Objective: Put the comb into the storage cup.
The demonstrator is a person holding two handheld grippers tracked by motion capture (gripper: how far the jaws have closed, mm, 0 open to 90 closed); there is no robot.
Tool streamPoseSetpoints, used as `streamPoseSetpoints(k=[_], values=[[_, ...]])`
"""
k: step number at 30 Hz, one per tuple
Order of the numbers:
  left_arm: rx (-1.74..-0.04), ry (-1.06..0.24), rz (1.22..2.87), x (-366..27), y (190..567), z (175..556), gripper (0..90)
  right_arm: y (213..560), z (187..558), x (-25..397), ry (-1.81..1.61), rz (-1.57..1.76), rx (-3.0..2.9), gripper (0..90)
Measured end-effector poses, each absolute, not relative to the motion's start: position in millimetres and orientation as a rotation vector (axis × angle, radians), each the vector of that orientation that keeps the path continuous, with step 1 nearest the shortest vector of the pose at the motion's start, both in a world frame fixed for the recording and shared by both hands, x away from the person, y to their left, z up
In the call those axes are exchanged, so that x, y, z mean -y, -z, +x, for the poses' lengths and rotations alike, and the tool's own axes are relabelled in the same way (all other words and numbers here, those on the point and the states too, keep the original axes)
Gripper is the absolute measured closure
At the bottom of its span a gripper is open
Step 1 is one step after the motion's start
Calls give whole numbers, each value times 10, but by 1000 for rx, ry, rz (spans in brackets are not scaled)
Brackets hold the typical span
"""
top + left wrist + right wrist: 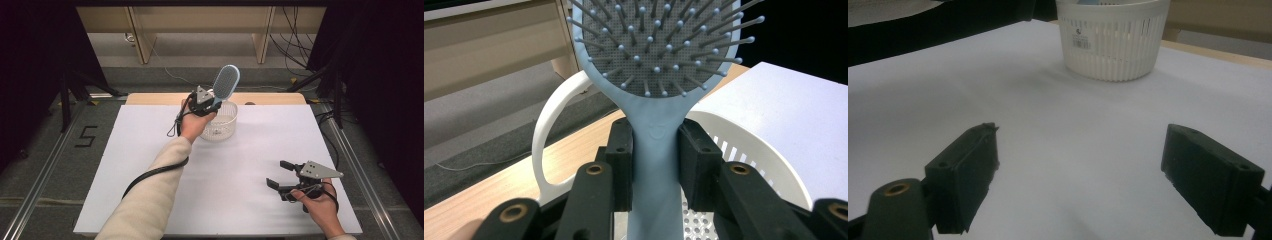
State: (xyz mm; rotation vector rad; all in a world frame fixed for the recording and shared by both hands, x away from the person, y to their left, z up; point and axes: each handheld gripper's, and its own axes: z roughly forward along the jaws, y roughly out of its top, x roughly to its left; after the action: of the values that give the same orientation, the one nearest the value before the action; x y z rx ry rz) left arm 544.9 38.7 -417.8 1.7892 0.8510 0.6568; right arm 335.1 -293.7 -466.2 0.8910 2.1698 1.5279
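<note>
- The left gripper [214,102] is held at the far edge of the table [150,200], above the white basket [222,125], with the person's left forearm reaching up from the bottom of the high view.
- Its jaws are clamped on the handle of a light blue hairbrush [225,84]. In the left gripper view the two black pads press against both sides of the narrow neck of the hairbrush [656,130], just below the head.
- The hairbrush stands nearly upright, tilted slightly to the right in the high view. Its oval head rises above the gripper and clear of the basket rim.
- The bristle face carries a grey pad with ball-tipped pins. This face points toward the left gripper's camera.
- The lower end of the handle runs down between the jaws; the left gripper view shows the perforated floor of the basket [764,165] beneath it.
- The basket has slotted walls, a curved handle loop on one side and a barcode label on its wall [1113,42]. It stands on the white table covering near the far edge, where a strip of bare wood is exposed.
- The right gripper [280,175] rests low at the near right part of the table, well apart from the basket.
- Its jaws are spread wide and hold nothing. In the right gripper view the right gripper [1080,175] shows bare white surface between the two pads.
</note>
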Motion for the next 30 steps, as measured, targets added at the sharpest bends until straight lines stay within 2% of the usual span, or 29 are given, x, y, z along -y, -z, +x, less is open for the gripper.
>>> streamPoseSetpoints(k=[30], values=[[-855,-649,1803,-373,4220,5463,696,4664,3350,2936,-1527,890,-2173,159]])
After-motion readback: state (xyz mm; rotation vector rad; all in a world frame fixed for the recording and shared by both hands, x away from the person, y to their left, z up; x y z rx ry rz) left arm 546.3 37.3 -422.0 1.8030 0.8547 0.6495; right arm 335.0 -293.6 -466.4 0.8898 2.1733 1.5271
